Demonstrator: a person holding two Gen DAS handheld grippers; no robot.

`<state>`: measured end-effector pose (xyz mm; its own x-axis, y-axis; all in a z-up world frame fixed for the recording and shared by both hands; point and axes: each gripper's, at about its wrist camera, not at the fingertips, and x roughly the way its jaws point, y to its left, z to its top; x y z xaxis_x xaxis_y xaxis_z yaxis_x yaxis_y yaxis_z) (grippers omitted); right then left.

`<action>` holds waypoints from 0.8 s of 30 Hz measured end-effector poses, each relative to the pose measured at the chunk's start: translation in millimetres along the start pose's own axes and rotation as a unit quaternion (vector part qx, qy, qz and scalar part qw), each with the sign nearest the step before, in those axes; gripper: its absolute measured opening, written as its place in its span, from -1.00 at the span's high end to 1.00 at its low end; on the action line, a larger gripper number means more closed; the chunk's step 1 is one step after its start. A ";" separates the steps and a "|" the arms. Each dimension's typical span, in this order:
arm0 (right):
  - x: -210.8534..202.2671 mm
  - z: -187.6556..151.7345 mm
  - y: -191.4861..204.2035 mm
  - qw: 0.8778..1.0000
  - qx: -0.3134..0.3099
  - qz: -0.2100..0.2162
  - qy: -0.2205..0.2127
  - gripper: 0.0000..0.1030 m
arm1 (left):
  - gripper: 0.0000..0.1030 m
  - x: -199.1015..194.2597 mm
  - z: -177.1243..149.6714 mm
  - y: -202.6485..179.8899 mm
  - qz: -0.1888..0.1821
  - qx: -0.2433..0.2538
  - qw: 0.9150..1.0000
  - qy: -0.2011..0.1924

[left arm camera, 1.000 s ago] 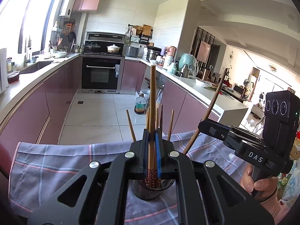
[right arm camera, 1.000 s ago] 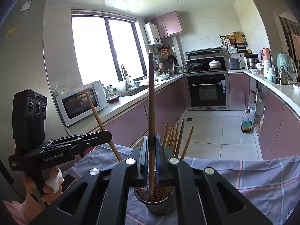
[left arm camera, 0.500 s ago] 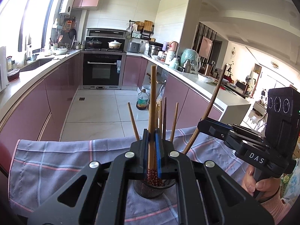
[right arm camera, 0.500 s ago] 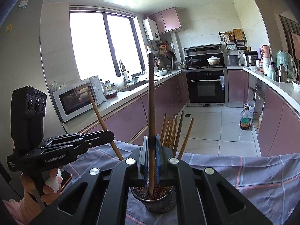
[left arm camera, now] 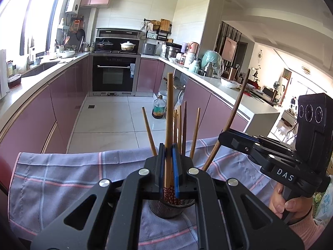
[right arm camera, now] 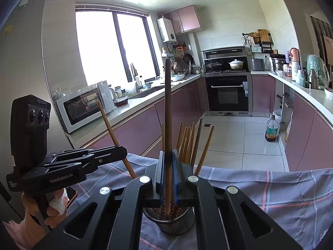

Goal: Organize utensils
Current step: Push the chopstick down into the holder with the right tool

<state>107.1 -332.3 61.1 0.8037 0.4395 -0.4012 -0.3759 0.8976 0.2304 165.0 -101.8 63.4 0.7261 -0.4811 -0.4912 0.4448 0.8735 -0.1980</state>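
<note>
A: Left tongs?
B: My left gripper (left arm camera: 169, 174) is clamped on a light chopstick (left arm camera: 169, 125), upright, lower end inside the mesh holder (left arm camera: 166, 210).
A: Right?
B: My right gripper (right arm camera: 168, 176) is pinched on a darker chopstick (right arm camera: 167, 108), tip down in the same holder, which stands on the checked cloth (right arm camera: 281, 189) with more chopsticks (right arm camera: 188, 143).

Chopsticks (right arm camera: 188, 143) in holder (right arm camera: 172, 225) on cloth (right arm camera: 281, 198)
</note>
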 end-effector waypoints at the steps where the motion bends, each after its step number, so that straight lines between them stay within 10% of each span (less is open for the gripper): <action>1: 0.7 -0.3 0.2 1.000 0.000 0.000 0.001 0.89 | 0.86 0.4 -0.3 0.8 0.000 0.000 1.000 0.000; 24: 9.0 -10.8 -5.5 1.000 0.001 0.003 0.016 0.89 | 0.86 10.3 -7.7 8.5 0.005 0.003 1.000 0.022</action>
<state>111.5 -332.9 46.7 0.7864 0.4463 -0.4271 -0.3803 0.8946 0.2347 172.2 -98.8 50.1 0.7066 -0.4685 -0.5303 0.4408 0.8777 -0.1881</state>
